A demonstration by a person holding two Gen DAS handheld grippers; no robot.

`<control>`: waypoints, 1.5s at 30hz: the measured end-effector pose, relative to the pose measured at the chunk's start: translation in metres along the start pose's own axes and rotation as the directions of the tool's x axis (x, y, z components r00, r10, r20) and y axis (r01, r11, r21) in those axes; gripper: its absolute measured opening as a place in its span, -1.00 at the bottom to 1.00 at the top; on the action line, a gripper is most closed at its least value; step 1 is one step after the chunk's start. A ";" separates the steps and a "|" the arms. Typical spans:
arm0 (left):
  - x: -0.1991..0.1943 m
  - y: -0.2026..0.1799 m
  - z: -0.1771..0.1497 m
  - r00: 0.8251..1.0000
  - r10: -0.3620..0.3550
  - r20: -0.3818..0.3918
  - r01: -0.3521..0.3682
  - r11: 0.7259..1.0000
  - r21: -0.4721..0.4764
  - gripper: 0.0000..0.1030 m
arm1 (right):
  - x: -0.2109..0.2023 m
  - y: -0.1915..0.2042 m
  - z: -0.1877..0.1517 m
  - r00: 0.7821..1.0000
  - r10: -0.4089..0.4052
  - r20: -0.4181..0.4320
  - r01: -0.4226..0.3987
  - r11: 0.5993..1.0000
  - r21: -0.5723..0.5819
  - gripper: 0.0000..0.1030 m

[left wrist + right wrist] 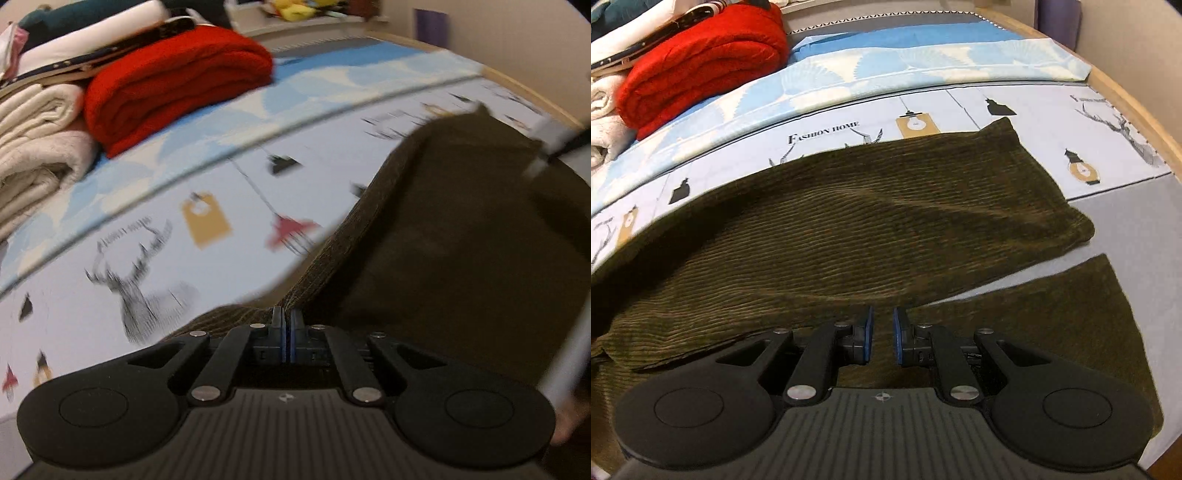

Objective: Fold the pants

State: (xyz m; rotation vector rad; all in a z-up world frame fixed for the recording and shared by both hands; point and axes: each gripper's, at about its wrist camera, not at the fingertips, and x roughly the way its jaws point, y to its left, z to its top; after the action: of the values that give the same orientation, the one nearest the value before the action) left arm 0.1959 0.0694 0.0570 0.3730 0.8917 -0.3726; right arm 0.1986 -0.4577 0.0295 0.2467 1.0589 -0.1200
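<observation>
While spread over the bed [1126,229], the pants [849,236] are gripped.
Near the red blanket [177,85], left gripper [287,319] fingers are clenched on corduroy; right gripper [882,328] fingers pinch a fold.

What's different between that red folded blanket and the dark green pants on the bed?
The red blanket is bright and plush; the pants are dark olive with fine corduroy ribs. The red blanket is folded into a thick bundle at the head of the bed beside cream blankets, while the pants lie spread out thin, one leg draped across the other. Both rest on the printed sheet.
</observation>
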 end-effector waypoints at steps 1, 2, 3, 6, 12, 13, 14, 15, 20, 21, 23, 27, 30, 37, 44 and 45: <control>-0.007 -0.011 -0.013 0.999 -0.025 -0.023 0.025 1.000 0.001 -0.98 | -0.003 0.001 -0.002 1.000 0.007 0.000 -0.007 1.000 0.002 -0.76; -0.011 -0.021 -0.025 0.998 -0.048 -0.051 0.048 0.999 0.004 -0.98 | -0.005 0.002 -0.004 1.000 0.009 0.001 -0.009 1.000 0.001 -0.76; -0.012 -0.031 -0.037 0.994 -0.068 -0.085 0.069 0.997 0.015 -0.98 | -0.007 0.003 -0.005 1.000 0.010 0.003 -0.010 1.000 -0.002 -0.76; -0.017 -0.034 -0.059 0.987 -0.088 -0.137 0.085 0.996 -0.027 -0.91 | -0.009 0.002 -0.008 1.000 -0.003 0.002 0.003 1.000 -0.012 -0.76; -0.018 0.069 -0.106 0.967 -0.248 -0.059 0.132 0.687 -0.714 -0.27 | -0.006 -0.016 -0.009 1.000 -0.003 -0.018 0.004 0.997 0.073 -0.76; -0.009 0.075 -0.115 0.959 -0.268 -0.090 0.110 0.645 -0.757 -0.27 | -0.006 -0.020 -0.008 1.000 0.002 -0.013 0.000 0.996 0.093 -0.76; 0.001 0.079 -0.123 0.950 -0.282 -0.131 0.072 0.610 -0.789 -0.27 | -0.006 -0.023 -0.007 1.000 0.005 -0.006 -0.004 0.994 0.110 -0.76; 0.009 0.083 -0.129 0.941 -0.297 -0.163 0.042 0.579 -0.814 -0.27 | -0.005 -0.026 -0.006 1.000 0.009 0.001 -0.009 0.992 0.127 -0.76; 0.034 0.099 -0.128 0.934 -0.306 -0.185 -0.009 0.495 -0.869 0.49 | -0.005 -0.039 0.004 0.997 0.047 0.061 -0.059 0.975 0.214 -0.75; 0.037 0.101 -0.126 0.937 -0.294 -0.190 -0.024 0.487 -0.873 0.50 | -0.004 -0.042 0.006 0.996 0.050 0.078 -0.067 0.970 0.233 -0.74; 0.039 0.109 -0.125 0.940 -0.293 -0.175 -0.031 0.439 -0.898 0.50 | -0.002 -0.050 0.012 0.993 0.050 0.111 -0.079 0.956 0.283 -0.69; 0.026 0.123 -0.121 0.969 -0.159 -0.190 -0.109 0.415 -0.903 -0.55 | 0.015 -0.069 0.024 0.988 0.075 0.135 -0.123 0.912 0.391 -0.51; 0.020 0.128 -0.112 0.983 -0.089 -0.158 -0.107 0.424 -0.900 -0.70 | 0.035 -0.077 0.031 0.989 0.077 0.129 -0.127 0.888 0.443 -0.51; 0.032 0.137 -0.115 0.974 -0.148 -0.173 -0.112 0.352 -0.929 -0.63 | 0.081 -0.075 0.051 0.990 0.060 0.124 -0.110 0.886 0.450 -0.50; 0.044 0.140 -0.119 0.961 -0.188 -0.202 -0.128 0.344 -0.930 -0.37 | 0.119 -0.079 0.060 0.991 0.074 0.115 -0.122 0.853 0.507 -0.43; 0.046 0.139 -0.119 0.958 -0.193 -0.213 -0.136 0.350 -0.927 -0.31 | 0.123 -0.080 0.061 0.991 0.071 0.109 -0.118 0.848 0.517 -0.43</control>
State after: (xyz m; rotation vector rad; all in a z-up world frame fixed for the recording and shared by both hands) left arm 0.2058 0.2387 -0.0258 -0.7303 1.2601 0.2397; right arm 0.2925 -0.5481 -0.0613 0.7830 0.9085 -0.3297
